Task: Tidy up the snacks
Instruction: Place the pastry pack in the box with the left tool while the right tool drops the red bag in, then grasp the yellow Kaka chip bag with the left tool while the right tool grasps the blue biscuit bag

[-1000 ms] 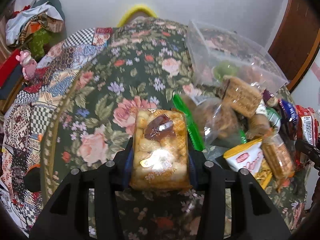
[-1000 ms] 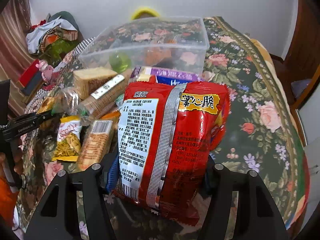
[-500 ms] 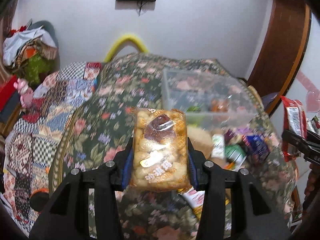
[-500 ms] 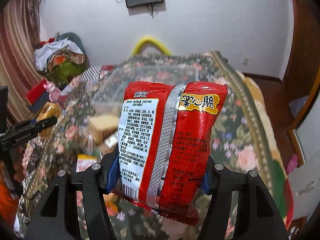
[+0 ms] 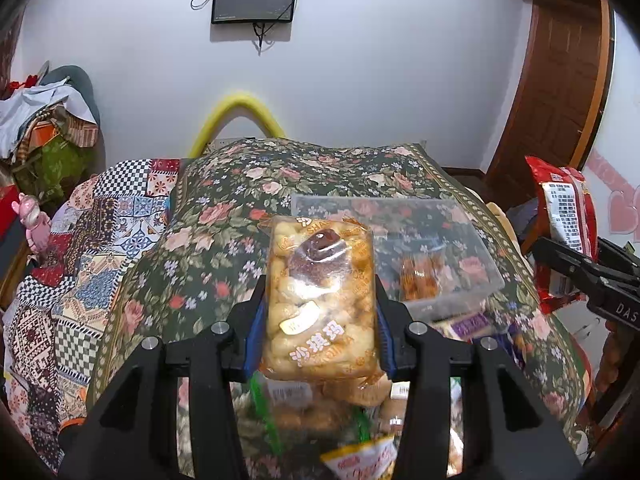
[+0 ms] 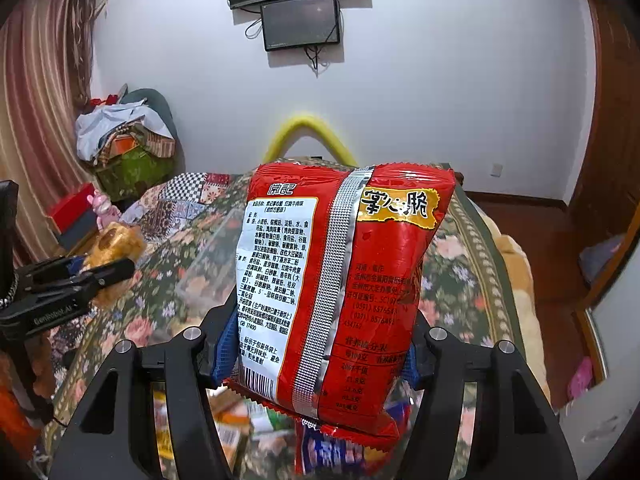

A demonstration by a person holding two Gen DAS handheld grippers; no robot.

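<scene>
Location as I read it from both wrist views: a lived-in bedroom in a home. Evidence: bed (image 5: pixel 224 248) under a dark floral bedspread, with a patchwork quilt (image 5: pixel 100 240) beside it; wall-mounted screen (image 6: pixel 300 24) with dangling cables on a plain white wall; striped curtain (image 6: pixel 36 120) at one side; chair heaped with clothes (image 6: pixel 124 132); wooden door (image 5: pixel 560 92); wood floor (image 6: pixel 532 216).
</scene>
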